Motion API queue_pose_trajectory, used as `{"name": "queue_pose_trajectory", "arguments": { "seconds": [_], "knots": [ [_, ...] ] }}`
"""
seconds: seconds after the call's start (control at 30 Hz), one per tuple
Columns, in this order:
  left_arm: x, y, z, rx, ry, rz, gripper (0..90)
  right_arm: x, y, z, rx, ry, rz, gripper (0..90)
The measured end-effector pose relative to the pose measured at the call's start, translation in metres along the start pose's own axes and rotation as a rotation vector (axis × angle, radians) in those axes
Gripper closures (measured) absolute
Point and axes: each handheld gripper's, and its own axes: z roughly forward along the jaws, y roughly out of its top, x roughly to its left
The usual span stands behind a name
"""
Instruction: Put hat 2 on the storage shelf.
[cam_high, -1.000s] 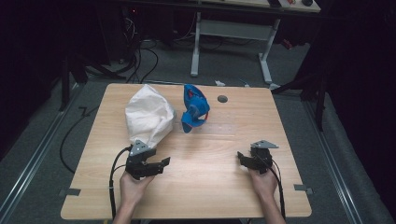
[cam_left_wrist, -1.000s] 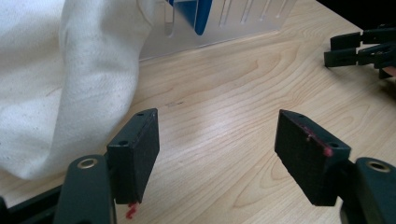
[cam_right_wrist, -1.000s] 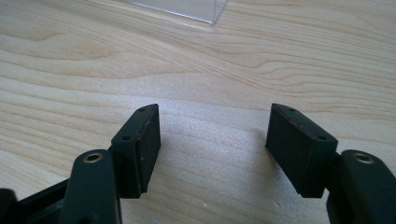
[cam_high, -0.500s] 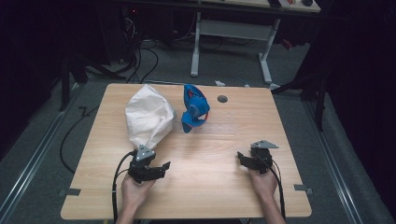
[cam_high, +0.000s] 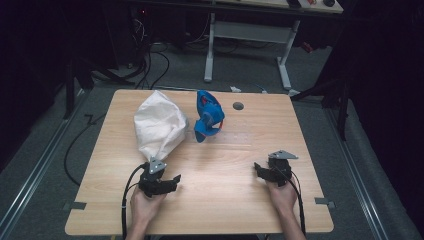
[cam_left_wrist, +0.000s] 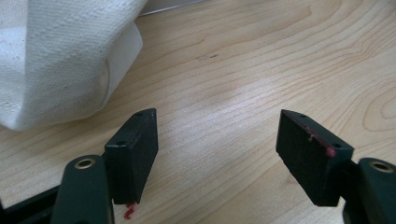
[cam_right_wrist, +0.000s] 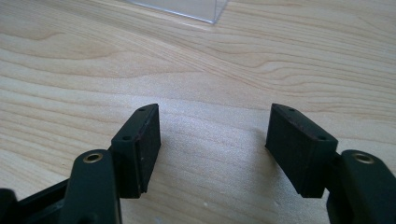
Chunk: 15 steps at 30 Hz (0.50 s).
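High view: white bag (cam_high: 159, 126) beside blue toy (cam_high: 207, 116); table hole (cam_high: 238, 106) behind.

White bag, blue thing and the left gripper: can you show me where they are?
white bag (cam_high: 159, 125), high view, middle of the cloth.
blue thing (cam_high: 207, 116), high view, its middle.
left gripper (cam_left_wrist: 217, 140), left gripper view, between its open jaws.

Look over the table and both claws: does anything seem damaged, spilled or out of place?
Only small things: the left claw has red smears on its pads. The white bag and blue bag sit crumpled but intact; nothing is spilled.
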Motion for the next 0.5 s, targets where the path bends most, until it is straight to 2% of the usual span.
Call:
{"name": "queue_pose_trajectory", "arguments": {
  "seconds": [0.5],
  "knots": [
    [0.0022, -0.0031, 0.0096, 0.006, 0.042, -0.005, 30.0, 0.0000, 0.0000, 0.0000, 0.000, 0.001, 0.000, 35.2]
  ]
}}
